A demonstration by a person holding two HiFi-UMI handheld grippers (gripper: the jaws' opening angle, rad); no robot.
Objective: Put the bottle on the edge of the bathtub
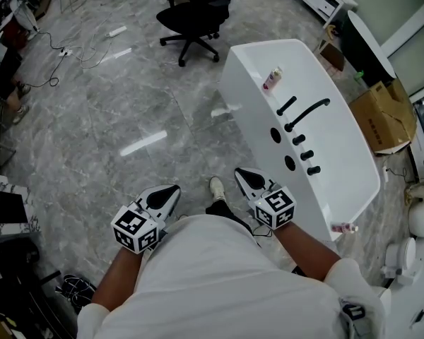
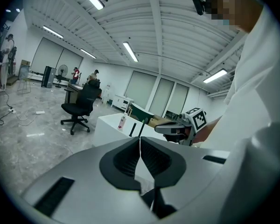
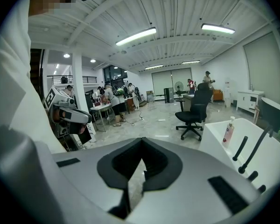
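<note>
Bottle (image 1: 272, 79) on far bathtub (image 1: 318, 69) rim looks light, slick plastic, tippy — pinch mid-body. Left gripper (image 1: 171, 191) and right gripper (image 1: 243, 175) both pressed together, empty.

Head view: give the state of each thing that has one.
Left gripper: fingers shut, empty.
Right gripper: fingers shut, empty.
White pump bottle with pink label: upright on the white bathtub's far rim.
Small pink-and-white bottle: apparently lying on its near rim.
Black office chair: unoccupied.
</note>
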